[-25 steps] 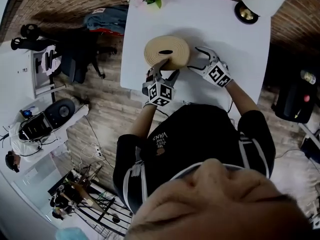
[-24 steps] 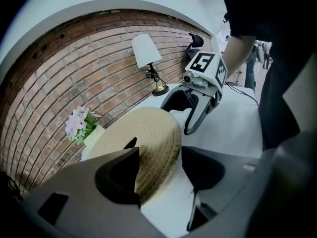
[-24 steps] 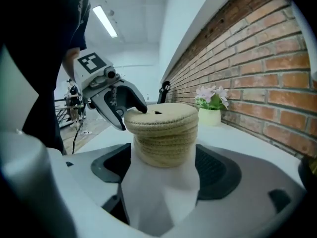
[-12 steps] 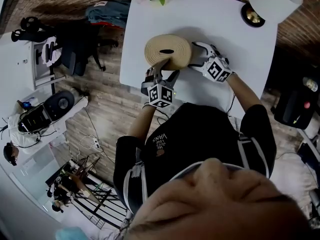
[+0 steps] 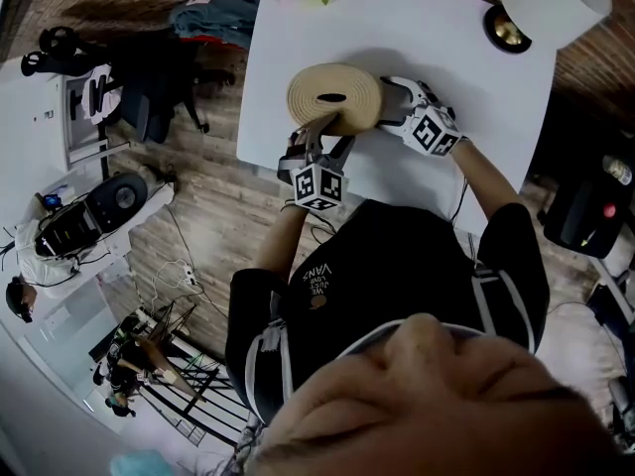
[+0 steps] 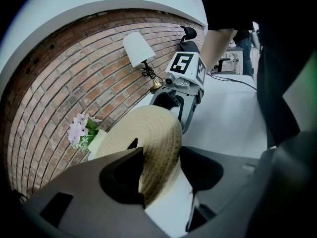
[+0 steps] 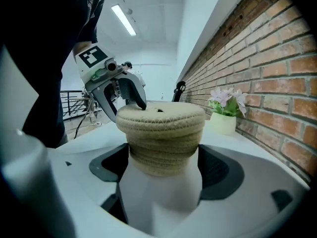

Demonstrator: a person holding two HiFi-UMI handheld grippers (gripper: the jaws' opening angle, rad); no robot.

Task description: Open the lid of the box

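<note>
Head view, black shirt (image 5: 397, 266) printed VANS, woven box (image 5: 332, 95)

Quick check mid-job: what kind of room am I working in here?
Likely an indoor studio or lab space: a white table against a brick wall, with a lamp and potted flowers, and an office chair plus cabled equipment on the wood floor.

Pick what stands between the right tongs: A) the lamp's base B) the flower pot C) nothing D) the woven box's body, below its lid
D: the right gripper view shows the woven box standing between the jaws of the right tongs, which have just been opening, with the lid sitting on top.
</note>
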